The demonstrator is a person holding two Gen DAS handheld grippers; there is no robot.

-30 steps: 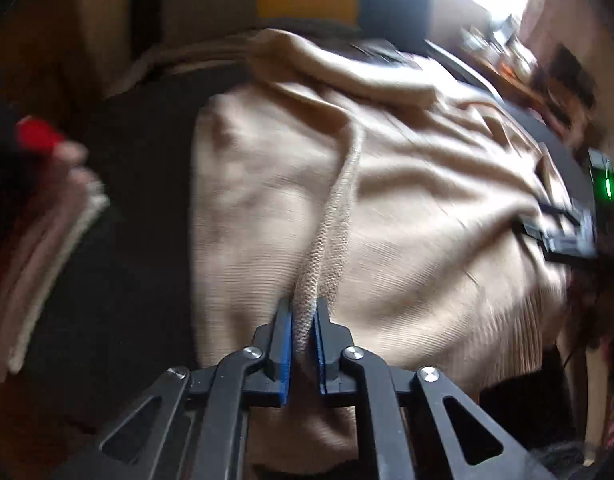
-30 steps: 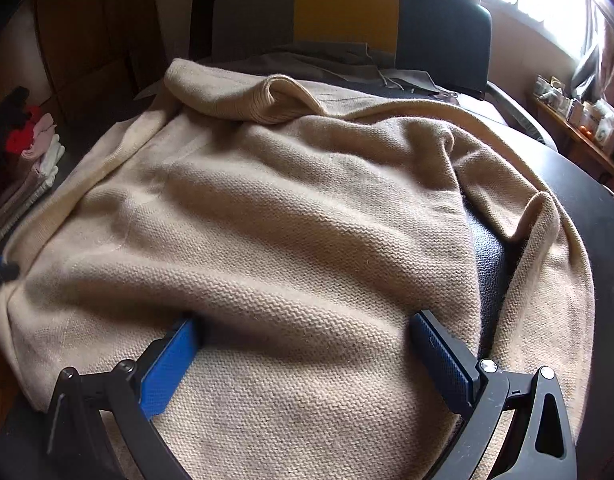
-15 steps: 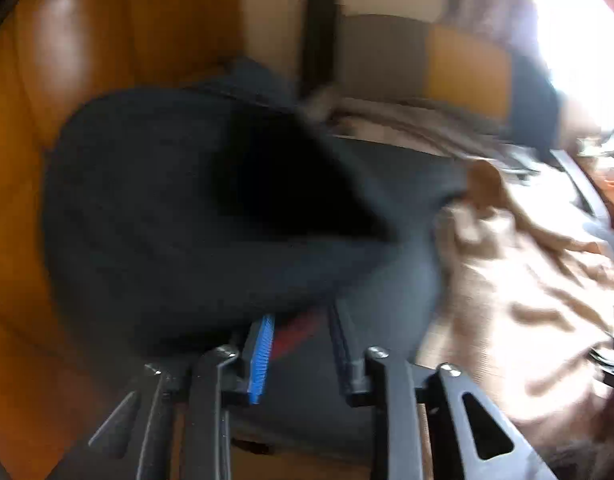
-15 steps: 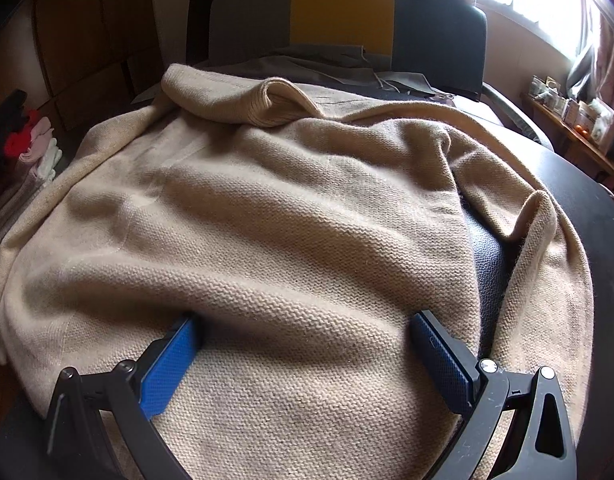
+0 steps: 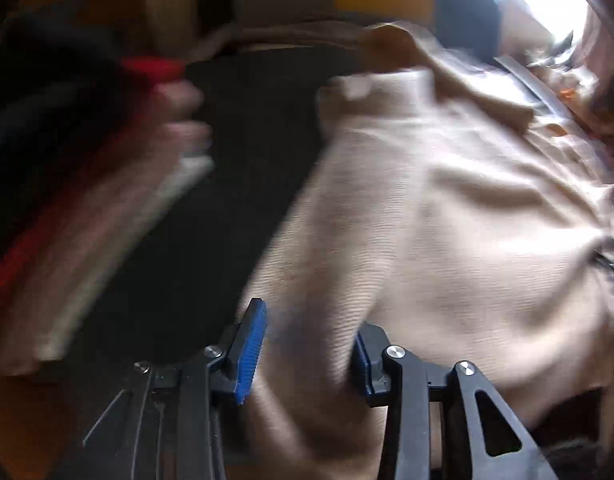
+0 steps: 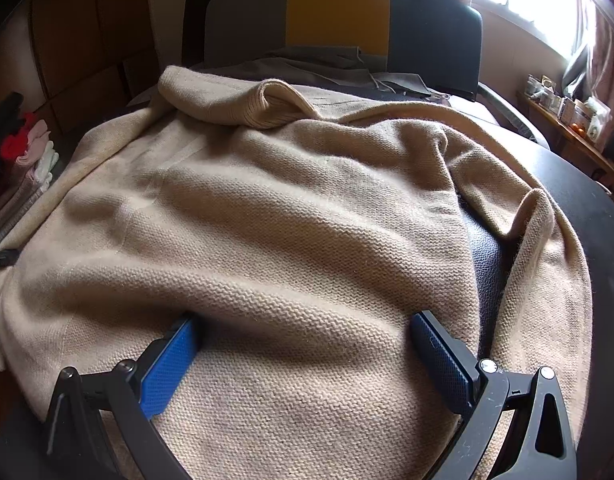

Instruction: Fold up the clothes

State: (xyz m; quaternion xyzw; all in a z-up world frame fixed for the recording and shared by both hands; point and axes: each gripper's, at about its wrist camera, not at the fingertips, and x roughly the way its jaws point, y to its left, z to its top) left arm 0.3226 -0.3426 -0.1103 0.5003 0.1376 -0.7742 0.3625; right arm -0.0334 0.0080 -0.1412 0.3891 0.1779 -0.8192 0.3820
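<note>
A: A dark round table (image 6: 579, 200) is carrying the work, with a chair (image 6: 339, 20) standing behind it and a window glaring off to one side. Where is the garment lying?

B: The beige knit sweater (image 6: 267, 220) is sprawling across most of the table, collar toward the chair, one sleeve (image 6: 535, 216) looping off its side.

A: And the tools?

B: The left tool (image 5: 303, 348) has just been opening; its jaws are standing apart around the sweater's edge, nothing clenched. The right tool (image 6: 303, 344) is spread wide over the hem, released.

A: How is it likely handling?

B: Soft, floppy, stretchy, I'm guessing. Taking the hem corners or shoulders seems safest. A stack of folded clothes (image 6: 31, 156) is sitting beside the sweater.
</note>
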